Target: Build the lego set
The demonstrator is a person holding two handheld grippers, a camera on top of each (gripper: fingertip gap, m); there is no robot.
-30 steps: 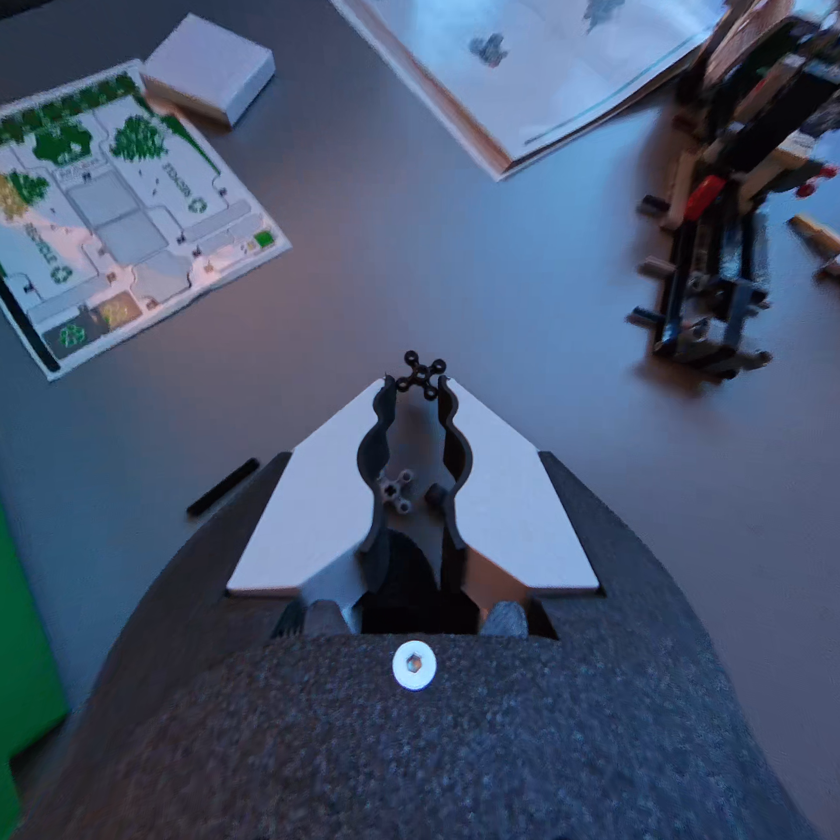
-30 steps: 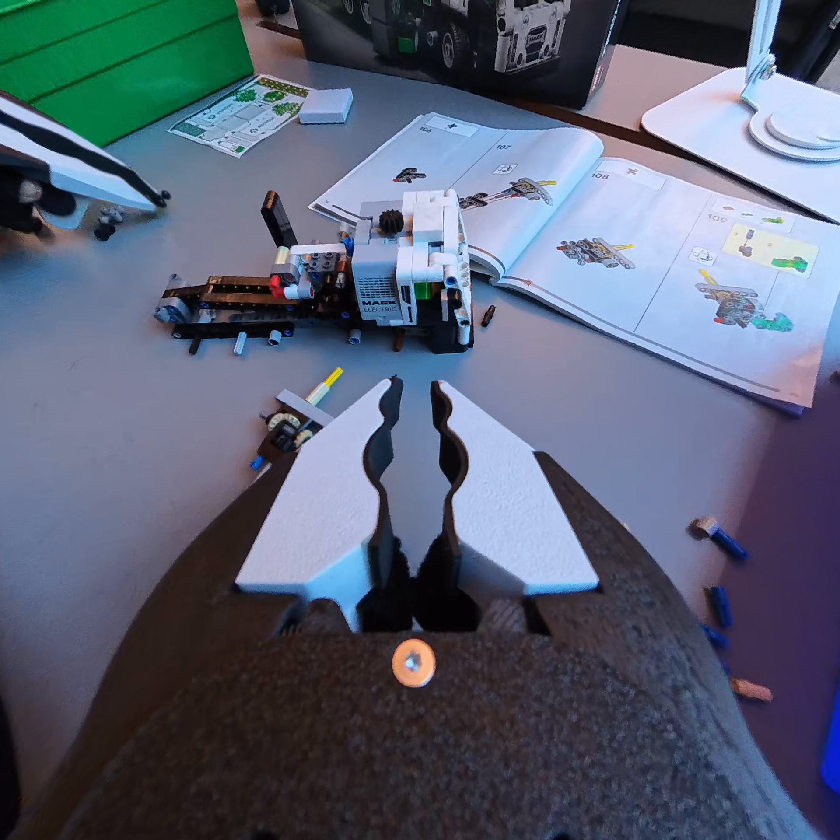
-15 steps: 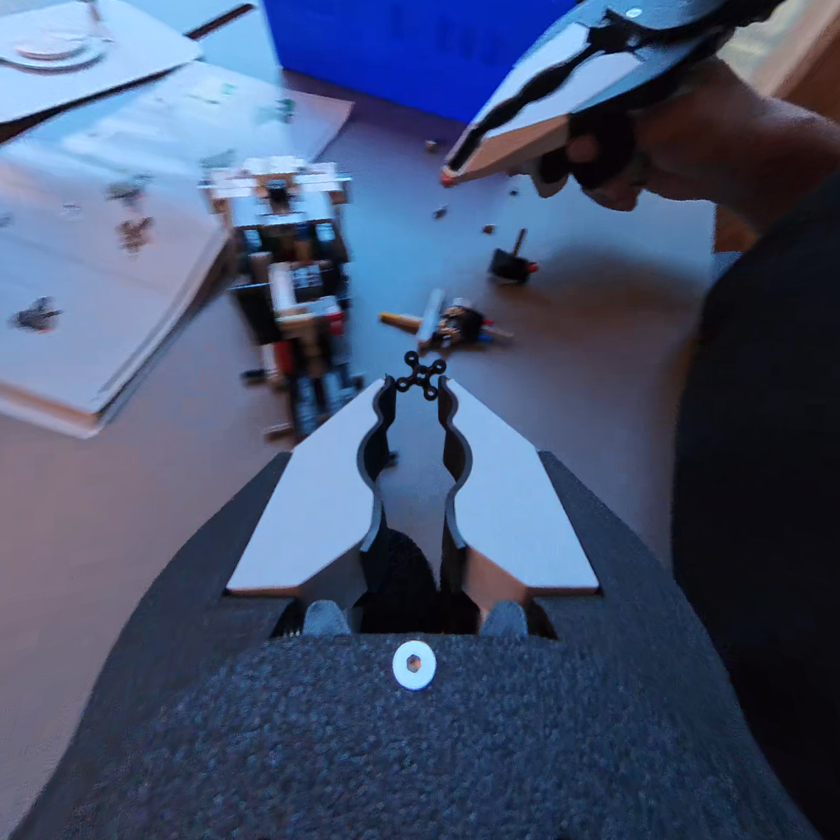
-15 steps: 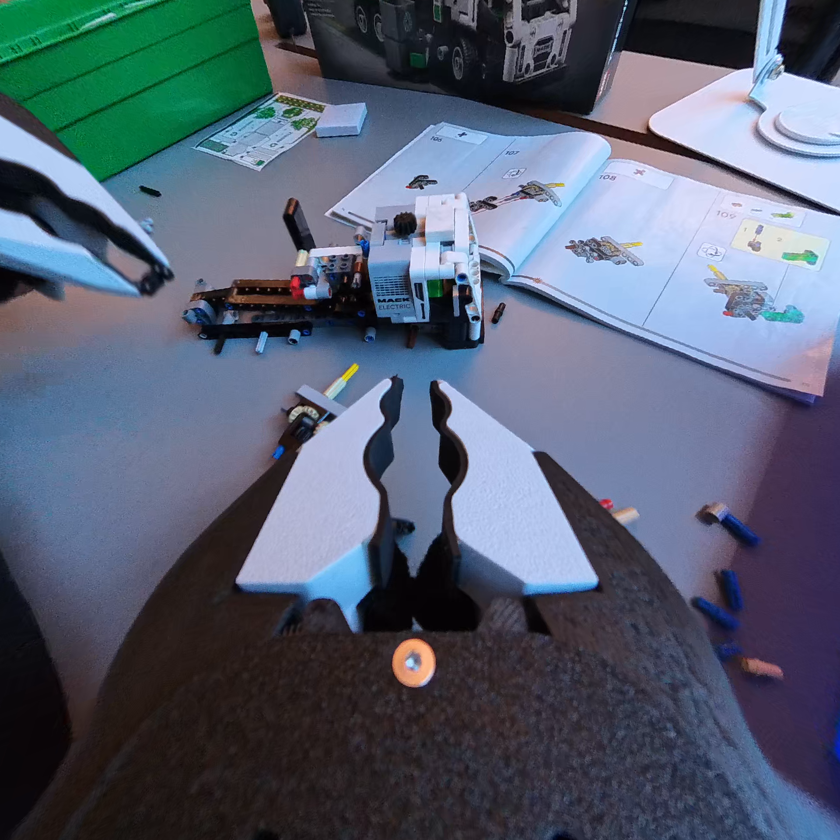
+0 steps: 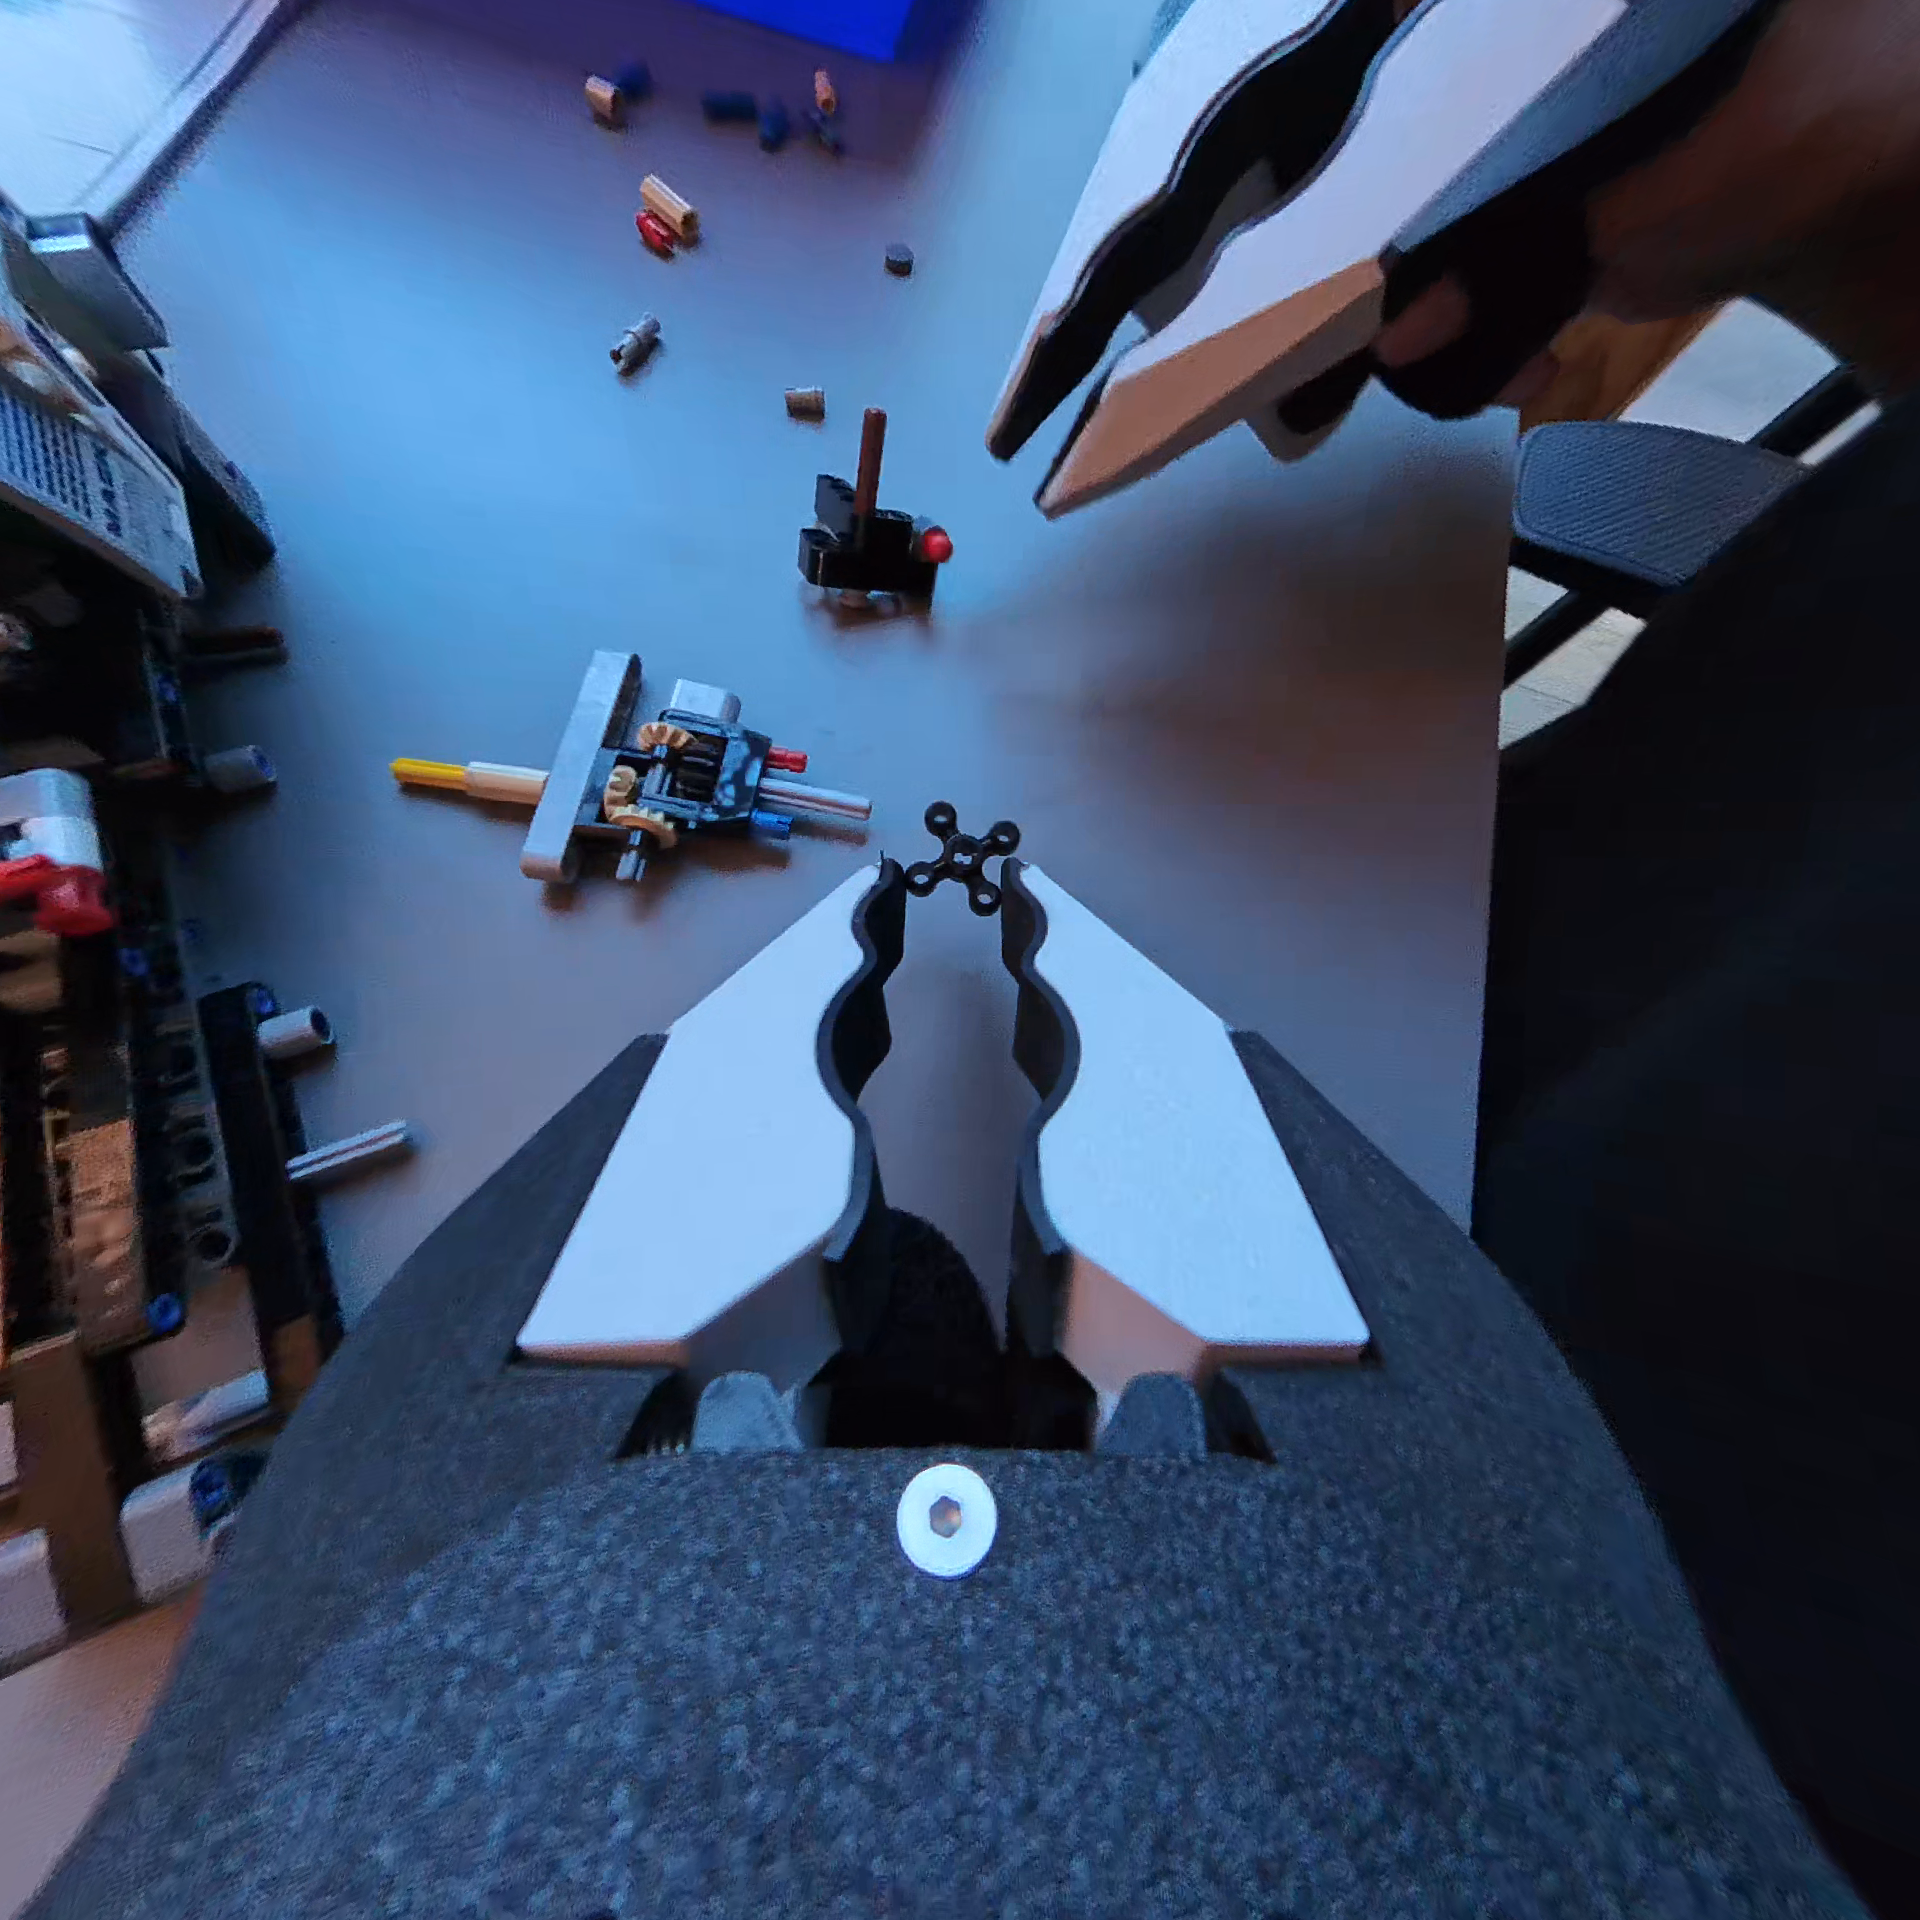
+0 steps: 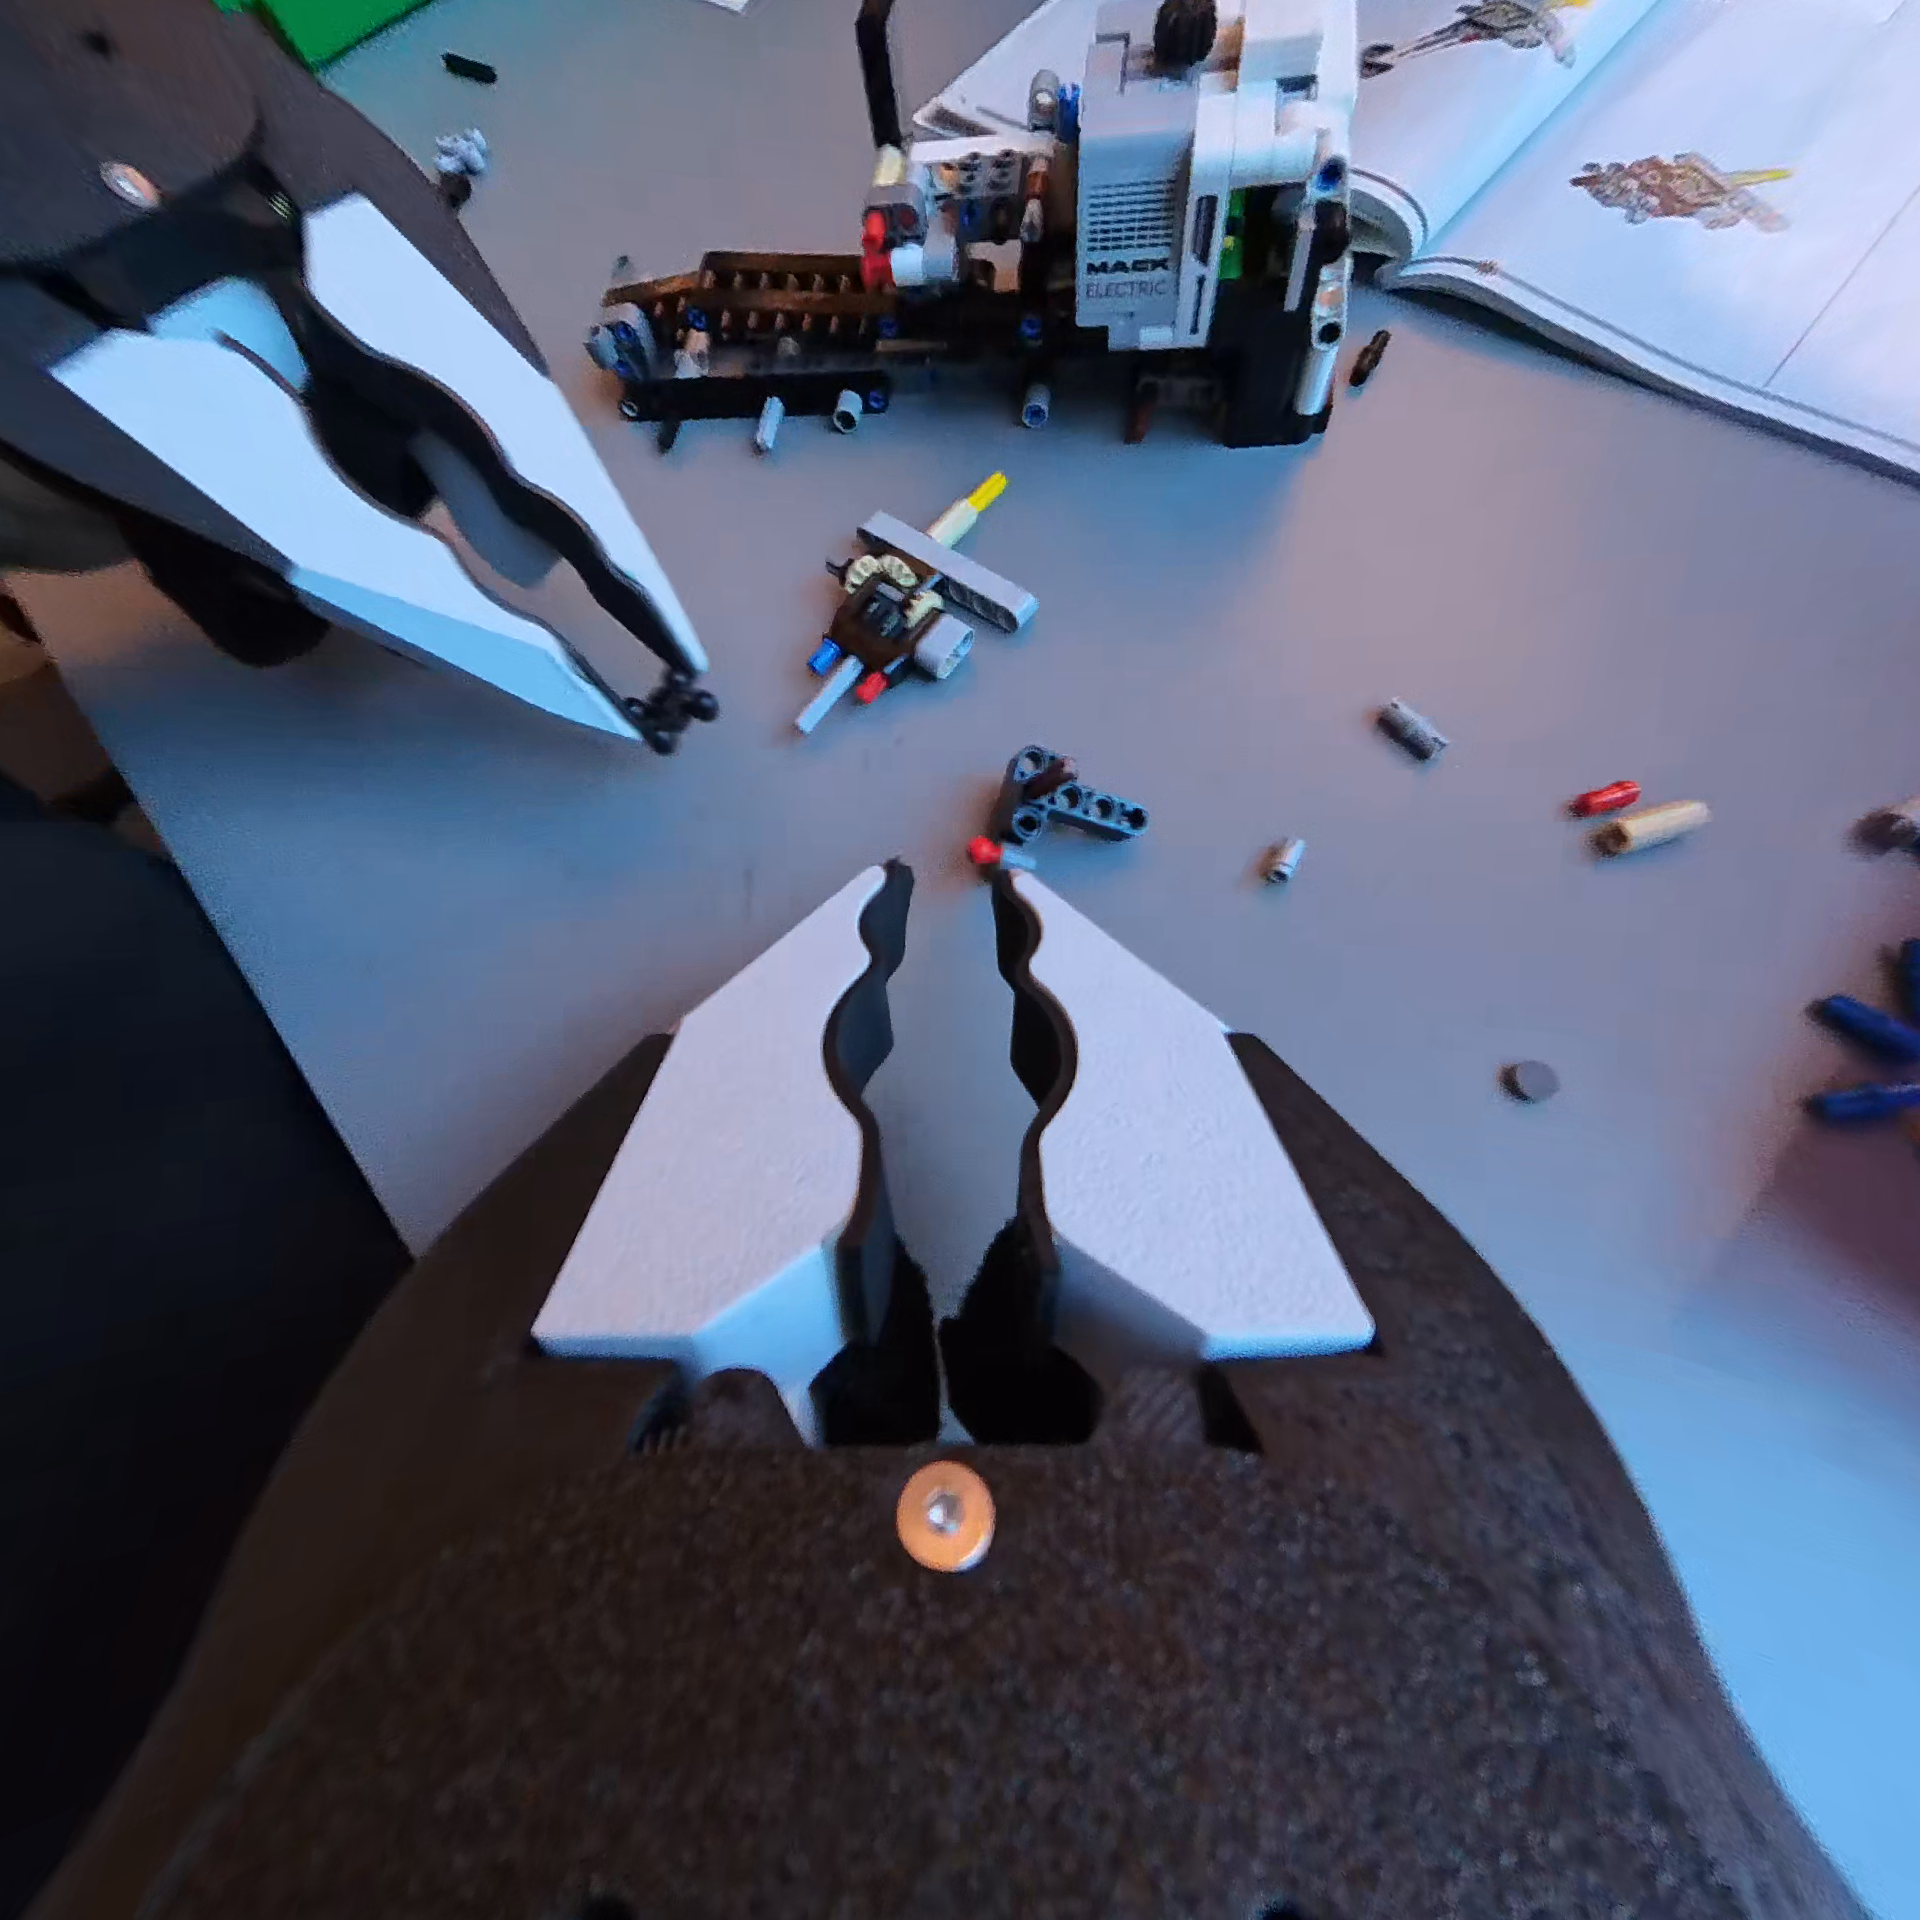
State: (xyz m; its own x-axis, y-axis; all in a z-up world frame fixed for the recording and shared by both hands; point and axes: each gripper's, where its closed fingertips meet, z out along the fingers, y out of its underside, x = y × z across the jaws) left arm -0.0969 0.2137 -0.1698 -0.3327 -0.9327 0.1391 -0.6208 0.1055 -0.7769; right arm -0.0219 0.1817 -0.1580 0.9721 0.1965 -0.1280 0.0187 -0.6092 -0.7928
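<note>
My left gripper (image 5: pixel 954 871) is shut on a small black cross-shaped piece (image 5: pixel 961 857), pinched at the fingertips above the table. It also shows in the right wrist view (image 6: pixel 670 712), still holding the cross piece (image 6: pixel 675 707). My right gripper (image 6: pixel 945 873) is slightly open and empty, its tips just short of a black L-shaped beam (image 6: pixel 1070 805) with a brown axle and a red pin. A small gear sub-assembly (image 6: pixel 914 613) with a grey beam and yellow axle lies between the grippers. The part-built white and black truck (image 6: pixel 1091 270) stands behind it.
An open instruction booklet (image 6: pixel 1714 208) lies at the back right. Loose red and tan pins (image 6: pixel 1647 821), blue pins (image 6: pixel 1860 1049) and a grey disc (image 6: pixel 1529 1081) are scattered to the right. The table edge runs close on the left, with a chair (image 5: pixel 1642 499) beyond it. Across from one pair of fingers to the other is roughly 9 centimetres.
My left gripper has swung from over the sticker sheet round to the sub-assemblies, keeping the cross piece. My right gripper has moved down and forward towards the black L-shaped beam.
</note>
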